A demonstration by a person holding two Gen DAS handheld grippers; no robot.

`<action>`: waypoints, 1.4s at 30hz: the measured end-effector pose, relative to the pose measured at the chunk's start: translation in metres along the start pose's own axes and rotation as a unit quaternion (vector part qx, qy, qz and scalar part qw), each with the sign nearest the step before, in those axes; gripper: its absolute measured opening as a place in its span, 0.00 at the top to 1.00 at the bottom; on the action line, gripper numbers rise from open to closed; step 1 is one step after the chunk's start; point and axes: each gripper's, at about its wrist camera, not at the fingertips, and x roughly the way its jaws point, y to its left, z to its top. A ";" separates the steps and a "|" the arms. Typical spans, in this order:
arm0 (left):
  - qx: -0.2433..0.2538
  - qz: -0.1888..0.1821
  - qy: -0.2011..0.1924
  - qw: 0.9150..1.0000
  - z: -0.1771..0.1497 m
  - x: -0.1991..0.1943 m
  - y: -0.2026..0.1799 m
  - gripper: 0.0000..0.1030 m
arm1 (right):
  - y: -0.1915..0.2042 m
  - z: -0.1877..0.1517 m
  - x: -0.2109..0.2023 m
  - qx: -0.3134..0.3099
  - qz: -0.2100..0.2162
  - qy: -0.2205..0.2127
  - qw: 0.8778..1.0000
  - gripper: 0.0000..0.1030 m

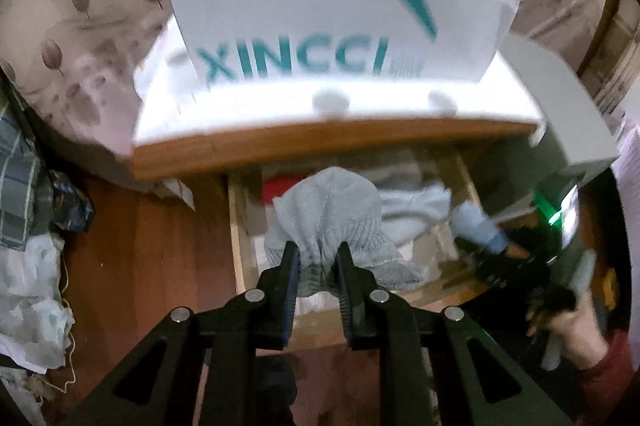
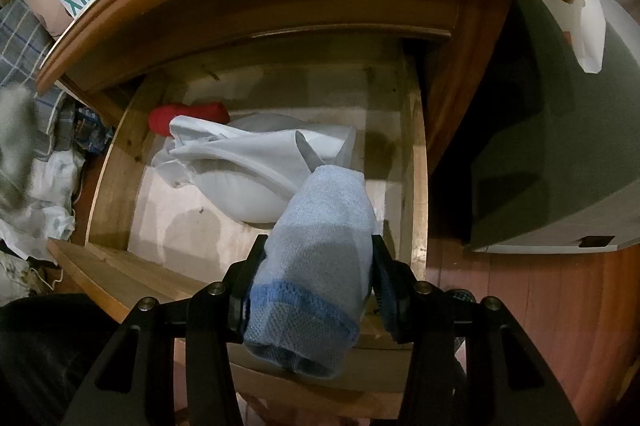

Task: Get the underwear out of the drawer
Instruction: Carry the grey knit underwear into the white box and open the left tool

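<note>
Your left gripper (image 1: 318,258) is pinched nearly closed on a bunched grey ribbed knit garment (image 1: 332,222), fabric squeezed btwn the 2 black fingers and fanning out above the tips, held up over the open drawer. Your right gripper (image 2: 316,266) is clamped on a rolled light-blue knit piece w/ a darker blue band (image 2: 316,266), fingers set apart by the roll's width, hanging over the drawer's front right corner. In the left wrist view that same blue roll (image 1: 478,226) shows at right, your right hand (image 1: 568,318) behind it.

Just beyond, the pale wooden drawer (image 2: 120,162) stands pulled out of the brown cabinet. Inside it, past the blue roll, lies a crumpled white cloth over a white rounded shape (image 2: 248,162), and behind that, near the back left, a red fabric item (image 2: 188,116).

Further up, on the cabinet top, sits a white shoe box w/ teal "XINCCI" lettering (image 1: 340,18). A grey boxy unit (image 2: 560,162) stands right of the cabinet.
</note>
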 end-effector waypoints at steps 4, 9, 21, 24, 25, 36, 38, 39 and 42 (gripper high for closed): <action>0.003 -0.002 -0.051 0.999 0.025 -0.046 0.002 0.83 | 0.002 0.000 0.001 -0.002 -0.003 0.001 1.000 0.56; 0.005 0.010 -0.099 0.995 0.061 -0.087 0.007 0.83 | 0.002 0.000 0.004 -0.006 -0.006 0.004 1.000 0.56; 0.018 0.049 -0.151 0.987 0.169 -0.116 0.012 0.83 | 0.002 0.000 0.006 -0.009 -0.004 0.010 1.000 0.56; 0.022 0.058 -0.145 0.988 0.188 -0.100 0.009 0.83 | 0.001 -0.001 0.004 -0.009 -0.003 0.007 1.000 0.56; 0.024 0.059 -0.143 0.988 0.192 -0.095 0.009 0.83 | 0.001 -0.001 0.004 -0.008 -0.002 0.007 1.000 0.56; 0.036 0.081 -0.102 0.991 0.236 -0.018 -0.006 0.83 | 0.002 0.000 0.004 -0.003 0.011 0.010 1.000 0.56; 0.038 0.085 -0.091 0.991 0.238 -0.004 -0.005 0.83 | 0.001 -0.001 0.005 0.001 0.013 0.012 1.000 0.56; 0.037 0.086 -0.086 0.992 0.238 0.000 -0.005 0.83 | 0.000 -0.001 0.005 0.002 0.014 0.013 1.000 0.56; 0.034 0.089 -0.069 0.993 0.235 0.017 0.000 0.83 | -0.001 -0.001 0.006 0.004 0.016 0.015 1.000 0.56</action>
